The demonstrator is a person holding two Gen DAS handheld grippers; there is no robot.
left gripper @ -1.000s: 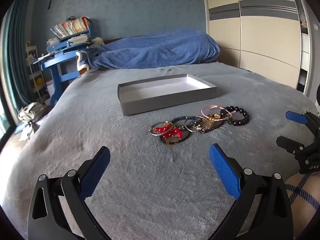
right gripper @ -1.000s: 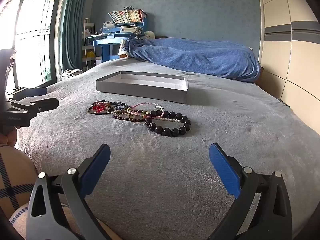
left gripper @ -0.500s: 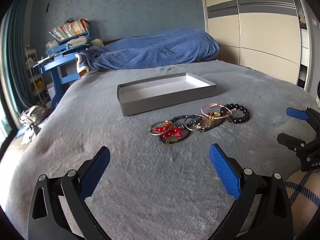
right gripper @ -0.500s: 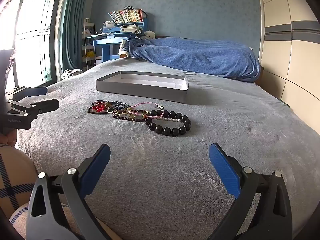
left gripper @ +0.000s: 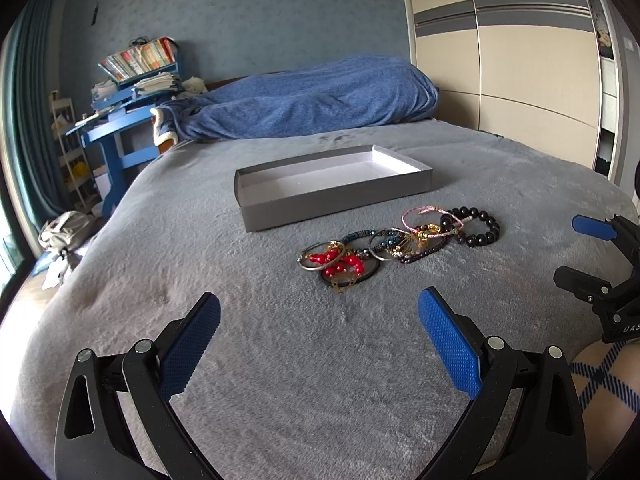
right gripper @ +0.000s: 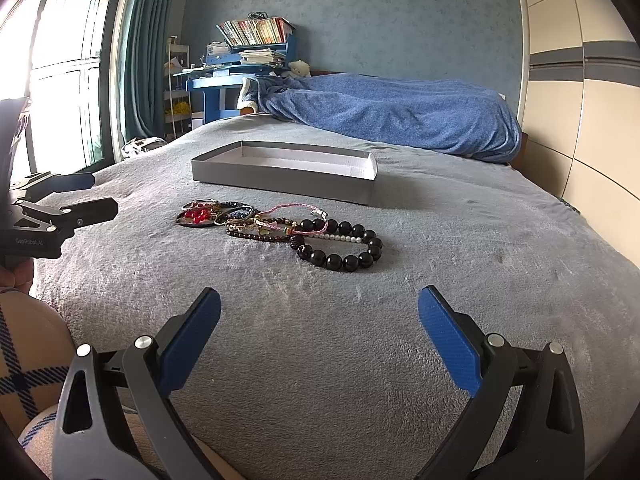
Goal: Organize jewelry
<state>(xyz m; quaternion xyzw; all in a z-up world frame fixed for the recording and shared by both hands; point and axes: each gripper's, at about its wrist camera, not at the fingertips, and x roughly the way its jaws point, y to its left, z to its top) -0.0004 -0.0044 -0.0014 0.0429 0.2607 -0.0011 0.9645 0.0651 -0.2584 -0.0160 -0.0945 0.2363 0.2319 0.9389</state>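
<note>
Heap of bracelets (left gripper: 396, 246) lying on the grey bed (left gripper: 280, 360), just in front of the long near wall of the grey box (left gripper: 336, 200) and not touching it. Within the heap: black bead bracelet (right gripper: 340, 246) at the end farthest from the window, pink cord bracelet (right gripper: 294, 216) overlapping it, red bead bracelet (left gripper: 338, 262) and a metal bangle (left gripper: 316, 258) at the opposite end, dark tangled strands between. Box open-topped, pale inside, nothing seen in it.

Left gripper (left gripper: 320, 334) hovering over the bed short of the heap, blue-padded fingers (left gripper: 192, 344) spread wide, gripping nothing. Right gripper (right gripper: 320, 334) likewise short of the heap on the black-bead side, fingers (right gripper: 448, 344) spread wide, nothing between them. Each gripper visible at the edge of the other's view.

Compared with a second ago: heap and box unmoved; left view shifted only slightly, box and heap sitting a touch lower in it; right view practically unchanged; finger spread the same on both.

Beyond the box, a blue blanket (right gripper: 392, 116) bunched at the head of the bed.
</note>
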